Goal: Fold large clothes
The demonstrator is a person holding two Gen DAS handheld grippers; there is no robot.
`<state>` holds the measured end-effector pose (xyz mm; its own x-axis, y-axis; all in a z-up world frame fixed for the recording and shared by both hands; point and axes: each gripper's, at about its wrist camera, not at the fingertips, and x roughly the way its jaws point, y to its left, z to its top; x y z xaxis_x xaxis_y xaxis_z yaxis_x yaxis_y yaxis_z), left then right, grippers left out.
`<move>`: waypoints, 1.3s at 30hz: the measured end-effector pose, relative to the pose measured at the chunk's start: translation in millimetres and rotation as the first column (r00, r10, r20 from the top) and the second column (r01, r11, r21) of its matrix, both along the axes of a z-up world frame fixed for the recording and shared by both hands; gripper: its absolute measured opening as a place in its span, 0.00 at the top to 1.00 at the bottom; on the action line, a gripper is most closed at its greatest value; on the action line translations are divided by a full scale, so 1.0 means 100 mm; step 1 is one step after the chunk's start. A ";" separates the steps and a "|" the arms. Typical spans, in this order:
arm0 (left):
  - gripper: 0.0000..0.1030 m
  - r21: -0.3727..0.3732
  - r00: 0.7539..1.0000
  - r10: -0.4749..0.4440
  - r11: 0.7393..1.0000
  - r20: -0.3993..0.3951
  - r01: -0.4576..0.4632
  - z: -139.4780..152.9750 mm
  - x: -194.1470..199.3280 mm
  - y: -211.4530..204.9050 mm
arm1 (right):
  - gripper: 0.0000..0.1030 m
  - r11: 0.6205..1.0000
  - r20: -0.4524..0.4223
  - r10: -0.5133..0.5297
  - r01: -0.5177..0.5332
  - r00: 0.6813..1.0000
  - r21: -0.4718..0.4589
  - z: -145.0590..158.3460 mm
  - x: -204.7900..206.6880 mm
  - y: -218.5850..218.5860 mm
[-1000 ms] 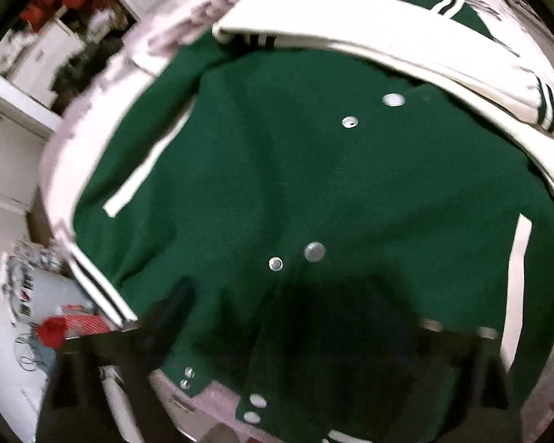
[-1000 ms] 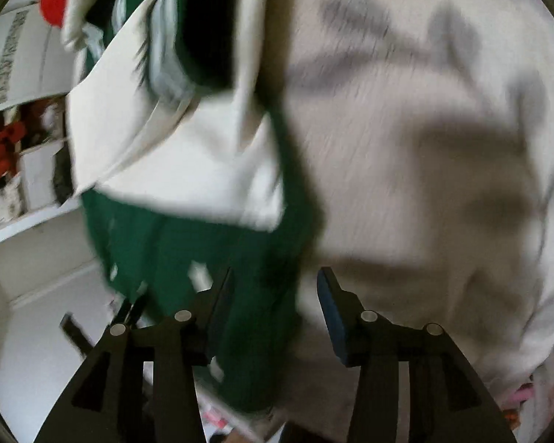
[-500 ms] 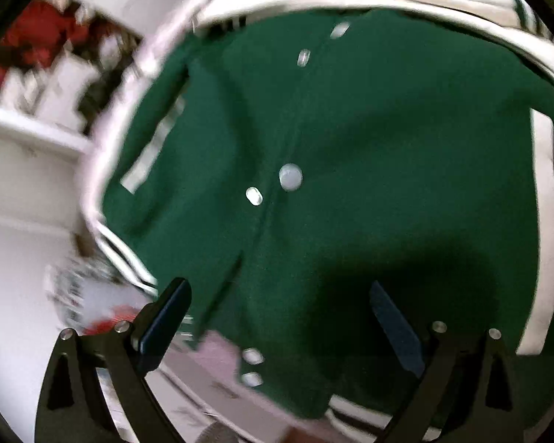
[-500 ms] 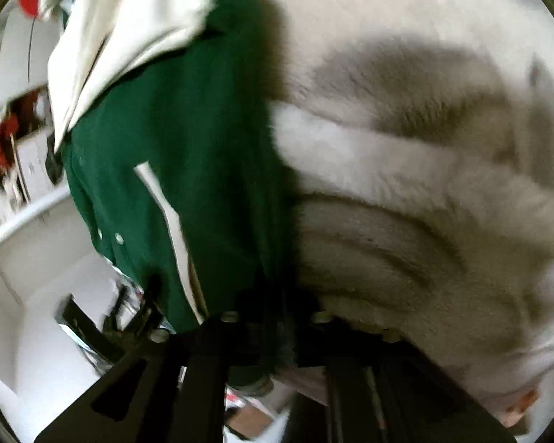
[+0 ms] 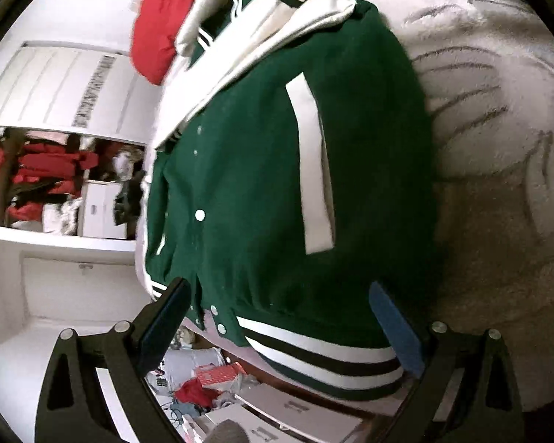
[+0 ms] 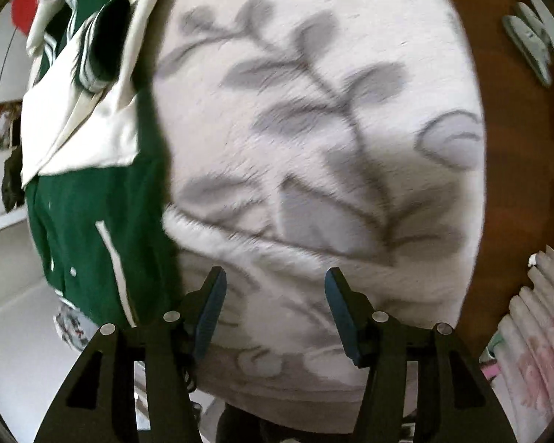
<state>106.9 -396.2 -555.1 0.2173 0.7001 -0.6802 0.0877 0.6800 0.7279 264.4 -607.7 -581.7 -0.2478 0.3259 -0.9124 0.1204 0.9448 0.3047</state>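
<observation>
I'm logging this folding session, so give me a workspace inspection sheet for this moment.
Surface: white blanket with grey leaf print over a wooden bed frame.
Job's things: green varsity jacket lying front up, snaps closed, white sleeves folded across the chest.
Clutter: red garment beyond the collar; grey clip on the frame.
Grippers: left gripper open over the striped hem; right gripper open over the blanket, holding nothing.
Cables: nothing seen.
Surroundings: shelves with red clothes and boxes; littered floor.

A bed's white, grey-leaf-patterned blanket [image 6: 314, 129] carries a green varsity jacket [image 5: 277, 184] at its left, a red garment [image 5: 158, 29] beyond.
</observation>
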 end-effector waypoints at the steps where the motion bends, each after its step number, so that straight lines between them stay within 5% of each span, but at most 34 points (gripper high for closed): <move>1: 0.04 0.009 1.000 0.008 1.000 -0.022 -0.008 -0.03 0.01 -0.07 | 0.44 1.000 0.004 0.003 -0.003 1.000 -0.002 -0.01 0.04 -0.06; 7: 0.04 -0.076 1.000 -0.002 0.997 -0.020 0.001 0.12 0.01 -0.33 | 0.44 1.000 0.006 0.008 -0.008 1.000 -0.004 -0.05 0.17 -0.03; 11: 0.02 -0.016 0.998 0.004 1.000 -0.066 -0.005 -0.28 0.08 -0.21 | 0.44 1.000 0.000 -0.006 0.006 1.000 0.026 -0.12 0.18 0.16; 14: 0.02 -0.036 0.994 0.072 0.997 -0.084 -0.075 -0.41 0.18 0.05 | 0.44 0.989 0.021 -0.047 0.043 0.999 0.145 -0.14 0.26 0.13; 17: 0.04 -0.081 0.990 0.135 0.987 -0.030 -0.137 -0.27 0.23 0.25 | 0.32 0.944 0.058 -0.109 0.085 0.992 0.320 -0.16 0.49 0.19; 18: 0.10 -0.085 0.989 0.145 0.986 -0.021 -0.146 -0.23 0.23 0.31 | 0.30 0.927 0.067 -0.119 0.087 0.991 0.365 -0.18 0.60 0.21; 19: 0.32 -0.095 0.988 0.152 0.984 -0.011 -0.152 -0.19 0.24 0.35 | 0.30 0.911 0.073 -0.129 0.089 0.989 0.403 -0.21 0.72 0.25; 20: 0.42 -0.107 0.987 0.163 0.981 0.003 -0.162 -0.14 0.23 0.40 | 0.25 0.897 0.078 -0.137 0.091 0.987 0.432 -0.26 0.85 0.31; 24: 0.66 -0.156 0.981 0.187 0.972 0.051 -0.177 0.06 0.24 0.52 | 0.20 0.816 0.066 -0.202 0.131 0.977 0.564 -0.55 1.33 0.67; 31: 0.71 -0.171 0.976 0.207 0.966 0.071 -0.193 0.22 0.32 0.62 | 0.21 0.741 -0.064 -0.256 0.238 0.965 0.628 -1.10 1.78 1.16; 32: 0.72 -0.176 0.975 0.211 0.965 0.073 -0.196 0.23 0.33 0.64 | 0.34 0.734 -0.064 -0.275 0.252 0.959 0.631 -1.09 1.77 1.22; 33: 0.73 -0.186 0.974 0.214 0.962 0.073 -0.198 0.25 0.33 0.65 | 0.65 0.733 -0.066 -0.285 0.262 0.956 0.627 -1.05 1.78 1.24; 34: 0.75 -0.207 0.972 0.222 0.957 0.072 -0.204 0.29 0.34 0.69 | 0.73 0.746 -0.071 -0.290 0.271 0.955 0.608 -0.99 1.77 1.29; 39: 0.80 -0.329 0.965 0.244 0.923 0.099 -0.199 0.69 0.32 1.02 | 0.85 0.823 0.016 -0.261 0.214 0.965 0.526 -0.25 1.84 1.61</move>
